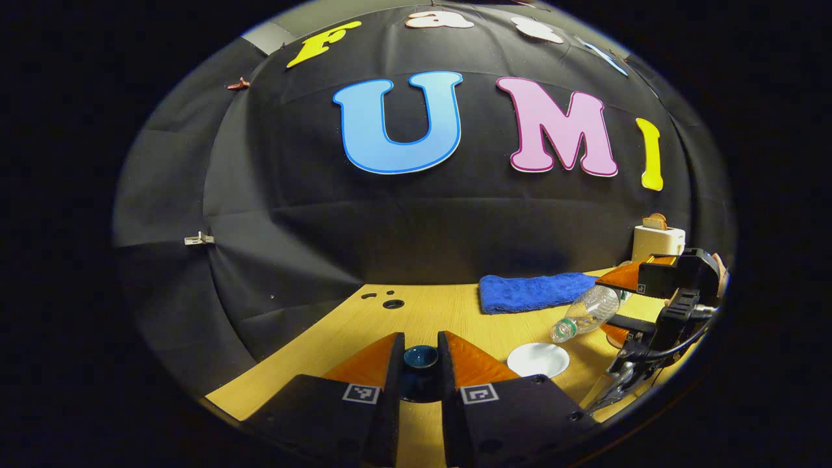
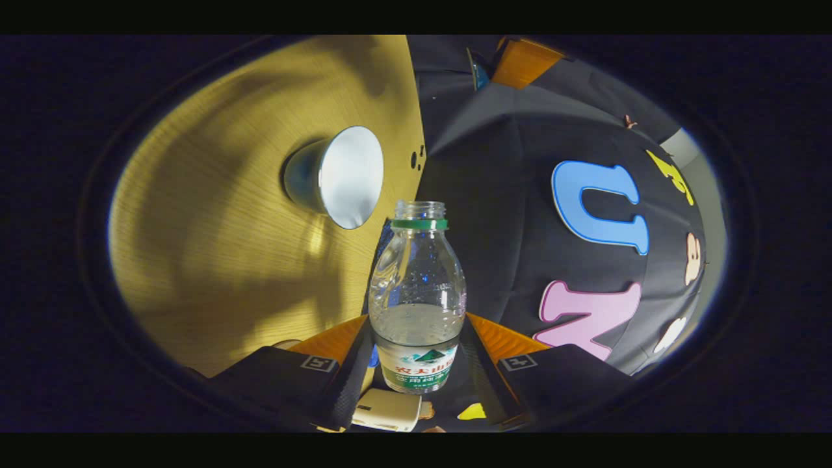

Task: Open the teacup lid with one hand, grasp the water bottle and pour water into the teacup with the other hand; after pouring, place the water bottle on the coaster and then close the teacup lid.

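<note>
In the left gripper view my left gripper (image 1: 420, 348) is shut on the dark teal teacup lid (image 1: 420, 361), held above the wooden table (image 1: 429, 312). The open teacup (image 1: 538, 359), white inside, stands just to its right. Beyond it my right gripper (image 1: 611, 305) holds the clear water bottle (image 1: 585, 313) tilted, mouth down-left toward the cup. In the right gripper view the right gripper (image 2: 416, 331) is shut on the uncapped, partly filled bottle (image 2: 417, 286). Its mouth sits close to the teacup (image 2: 344, 177). I see no stream of water.
A folded blue towel (image 1: 536, 291) lies at the back of the table, and a pale toaster (image 1: 658, 239) with bread stands at the back right. Small holes (image 1: 392, 303) mark the tabletop on the left. The toaster (image 2: 387, 409) also shows behind the bottle.
</note>
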`<state>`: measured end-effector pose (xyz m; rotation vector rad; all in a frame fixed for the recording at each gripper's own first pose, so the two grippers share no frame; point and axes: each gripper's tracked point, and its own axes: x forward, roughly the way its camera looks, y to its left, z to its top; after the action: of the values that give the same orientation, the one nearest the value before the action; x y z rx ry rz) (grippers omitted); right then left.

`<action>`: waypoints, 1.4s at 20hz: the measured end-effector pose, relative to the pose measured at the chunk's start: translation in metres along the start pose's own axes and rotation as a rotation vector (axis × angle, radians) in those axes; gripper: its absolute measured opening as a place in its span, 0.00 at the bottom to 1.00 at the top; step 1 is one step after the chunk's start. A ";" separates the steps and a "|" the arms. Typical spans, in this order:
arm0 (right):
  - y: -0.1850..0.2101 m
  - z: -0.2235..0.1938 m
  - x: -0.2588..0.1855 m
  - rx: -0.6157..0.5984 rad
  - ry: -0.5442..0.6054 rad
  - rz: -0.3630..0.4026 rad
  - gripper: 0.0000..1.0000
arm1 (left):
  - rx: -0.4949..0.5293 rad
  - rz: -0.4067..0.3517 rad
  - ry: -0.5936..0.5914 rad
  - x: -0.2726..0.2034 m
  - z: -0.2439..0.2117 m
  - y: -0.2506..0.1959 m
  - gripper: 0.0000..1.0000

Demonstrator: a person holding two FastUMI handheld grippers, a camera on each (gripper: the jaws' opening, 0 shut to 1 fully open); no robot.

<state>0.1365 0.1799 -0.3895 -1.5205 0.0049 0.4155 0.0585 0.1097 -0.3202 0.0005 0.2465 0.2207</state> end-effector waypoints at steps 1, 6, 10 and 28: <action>0.000 0.002 0.001 -0.018 -0.004 0.002 0.76 | -0.001 0.001 -0.001 0.000 0.000 0.000 0.31; -0.003 0.004 0.003 -0.102 -0.036 -0.001 0.75 | -0.012 0.007 0.002 -0.001 0.000 0.002 0.34; -0.004 0.002 0.005 -0.145 -0.041 -0.002 0.75 | -0.019 0.008 0.010 -0.002 -0.005 0.003 0.31; -0.054 0.008 0.008 -0.431 -0.108 -0.184 0.75 | -0.042 0.008 -0.009 -0.014 -0.002 0.009 0.34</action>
<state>0.1557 0.1903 -0.3391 -1.9001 -0.3254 0.3644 0.0424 0.1157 -0.3186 -0.0391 0.2331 0.2335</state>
